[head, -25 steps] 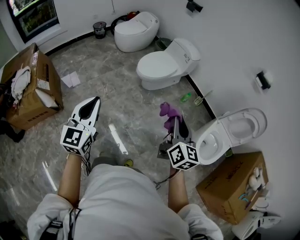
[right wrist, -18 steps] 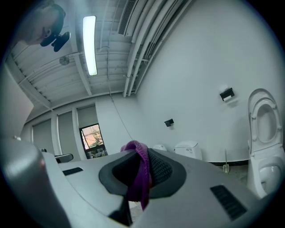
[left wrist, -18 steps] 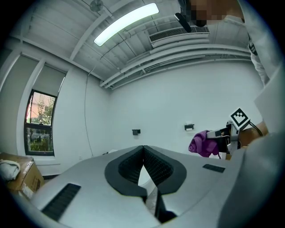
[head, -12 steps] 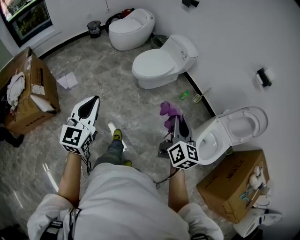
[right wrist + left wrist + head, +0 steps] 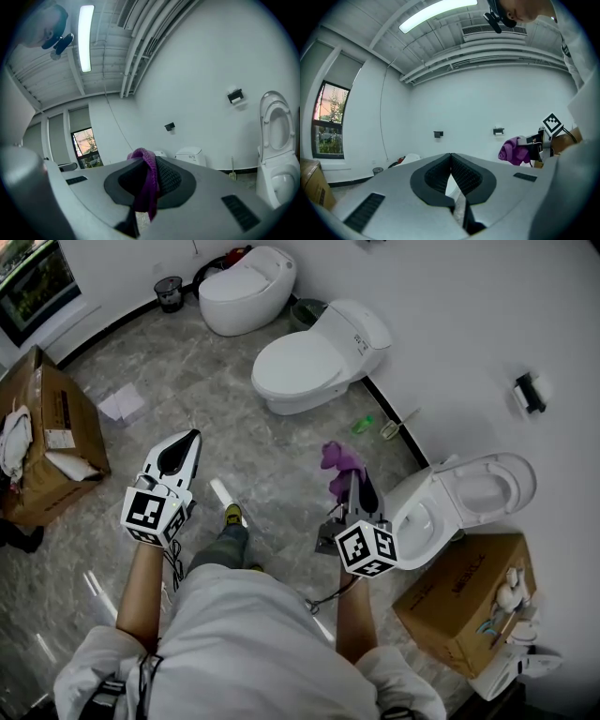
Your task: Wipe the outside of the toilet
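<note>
Right gripper (image 5: 359, 484), held out ahead of the person, has its jaws pinched on a purple cloth (image 5: 335, 463) that bunches above the tips, while the left gripper (image 5: 190, 441) is pressed together on nothing, well apart over the grey floor (image 5: 272, 451). Just to the right of the cloth stands the toilet (image 5: 424, 521) with its lid raised, against the white wall and beside a cardboard box (image 5: 464, 606). The cloth looks soft, light and floppy, best kept pinched near its middle so a loose wad leads, and the glazed bowl is probably hard, fixed and slippery.
</note>
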A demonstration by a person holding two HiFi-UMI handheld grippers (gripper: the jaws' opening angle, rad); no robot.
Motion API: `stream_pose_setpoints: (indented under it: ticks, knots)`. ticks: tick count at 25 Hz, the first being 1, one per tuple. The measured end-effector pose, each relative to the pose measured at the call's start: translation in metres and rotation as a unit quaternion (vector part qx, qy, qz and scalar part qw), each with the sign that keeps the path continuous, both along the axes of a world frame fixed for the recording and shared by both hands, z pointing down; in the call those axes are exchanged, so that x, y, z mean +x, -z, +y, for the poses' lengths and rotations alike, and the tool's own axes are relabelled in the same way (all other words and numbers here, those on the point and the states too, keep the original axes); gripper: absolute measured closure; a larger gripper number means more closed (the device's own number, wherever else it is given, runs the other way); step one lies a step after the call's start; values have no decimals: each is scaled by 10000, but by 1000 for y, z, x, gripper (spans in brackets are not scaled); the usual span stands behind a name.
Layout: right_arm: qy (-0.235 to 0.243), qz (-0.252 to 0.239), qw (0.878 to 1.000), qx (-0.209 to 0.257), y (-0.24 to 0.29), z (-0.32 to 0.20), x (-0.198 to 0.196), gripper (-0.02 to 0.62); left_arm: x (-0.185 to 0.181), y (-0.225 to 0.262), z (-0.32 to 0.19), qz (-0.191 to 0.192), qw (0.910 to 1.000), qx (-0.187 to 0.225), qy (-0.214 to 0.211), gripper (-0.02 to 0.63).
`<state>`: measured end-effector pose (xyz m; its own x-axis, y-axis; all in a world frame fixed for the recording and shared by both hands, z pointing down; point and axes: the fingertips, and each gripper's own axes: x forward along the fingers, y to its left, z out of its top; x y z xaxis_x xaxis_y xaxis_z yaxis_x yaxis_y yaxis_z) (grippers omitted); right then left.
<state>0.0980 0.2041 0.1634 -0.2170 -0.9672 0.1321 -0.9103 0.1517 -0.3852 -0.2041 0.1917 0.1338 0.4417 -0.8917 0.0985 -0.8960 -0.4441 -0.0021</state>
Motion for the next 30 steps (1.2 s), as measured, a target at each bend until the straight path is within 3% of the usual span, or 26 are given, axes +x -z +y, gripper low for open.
stream_pose_setpoints:
  ticks: [9, 16, 22, 30]
  knots:
    - [-222, 60, 9996, -147, -3, -91, -24, 540, -25, -14, -102, -7, 9996, -220, -188, 594]
    - [-463, 114, 9987, -167, -11, -128, -37, 540, -39, -28, -159, 26, 9987, -268, -434, 594]
    - [-751, 89, 9967, -307, -24, -143, -20, 540, -21, -40, -189, 69, 9968, -381, -698, 594]
    - [-1002, 20, 9944, -346, -32, -177, 20, 540, 32, -49, -231, 0, 9921, -458, -1164, 594]
